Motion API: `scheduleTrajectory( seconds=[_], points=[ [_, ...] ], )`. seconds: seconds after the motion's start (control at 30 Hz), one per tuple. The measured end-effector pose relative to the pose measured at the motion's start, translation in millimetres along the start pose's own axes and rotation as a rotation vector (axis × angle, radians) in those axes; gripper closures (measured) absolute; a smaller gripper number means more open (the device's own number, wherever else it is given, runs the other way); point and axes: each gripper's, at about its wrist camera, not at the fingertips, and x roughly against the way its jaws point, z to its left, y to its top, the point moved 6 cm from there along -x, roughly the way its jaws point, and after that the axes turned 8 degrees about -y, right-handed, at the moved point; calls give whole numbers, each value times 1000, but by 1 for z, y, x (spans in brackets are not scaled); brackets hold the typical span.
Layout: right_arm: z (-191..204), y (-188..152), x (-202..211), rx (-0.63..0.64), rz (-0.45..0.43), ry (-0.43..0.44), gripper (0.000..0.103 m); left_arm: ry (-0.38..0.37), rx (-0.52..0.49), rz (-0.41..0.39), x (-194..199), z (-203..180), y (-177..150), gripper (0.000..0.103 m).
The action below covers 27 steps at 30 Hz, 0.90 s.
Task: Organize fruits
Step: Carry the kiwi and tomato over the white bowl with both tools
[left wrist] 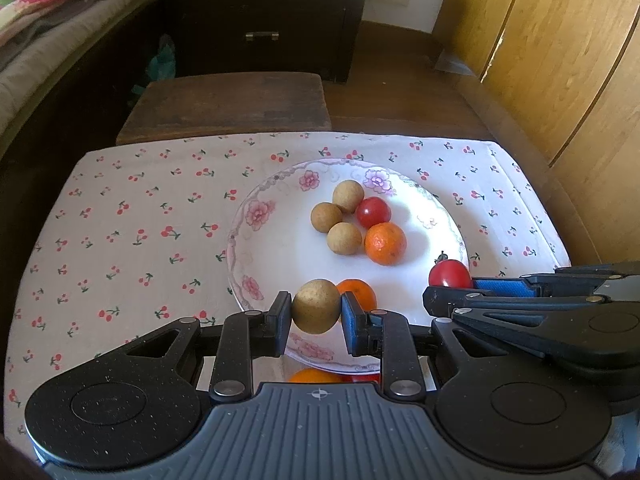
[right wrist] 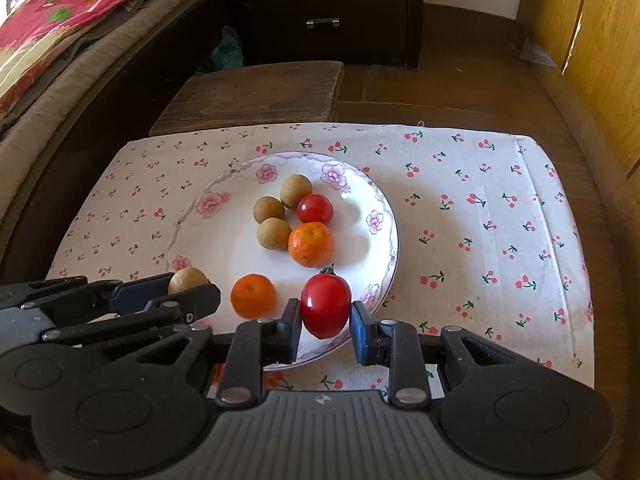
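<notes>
Both full: left hand-held gripper [left wrist: 316,314] pinches longan [left wrist: 315,306], right hand-held gripper [right wrist: 326,320] tomato [right wrist: 325,305].

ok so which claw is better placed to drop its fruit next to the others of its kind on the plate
Left, probably. The left claw holds a longan over the plate, with bare plate between it and the three longans. The right claw holds its tomato at the rim, an orange blocking the other tomato.

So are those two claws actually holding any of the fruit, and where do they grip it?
Yes. The left gripper pinches a brown longan by its two sides; the right gripper pinches a red tomato the same way, over the plate.
</notes>
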Motion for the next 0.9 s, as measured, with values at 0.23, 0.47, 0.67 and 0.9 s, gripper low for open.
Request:
scheduleTrajectory(
  seconds=[0.23,0.47,0.67,0.9],
  points=[
    [1,3,-8,0,8,6,74,5,15,4,-7,4,0,70],
    [3,3,-13,0,10,16,74,13,26,6,-10,7,0,70],
    [4,2,-14,0,4,12,73,13,35,9,-11,9,-1,69],
    [6,2,-16,3,5,9,73,17,42,14,-14,11,-2,69]
  ],
)
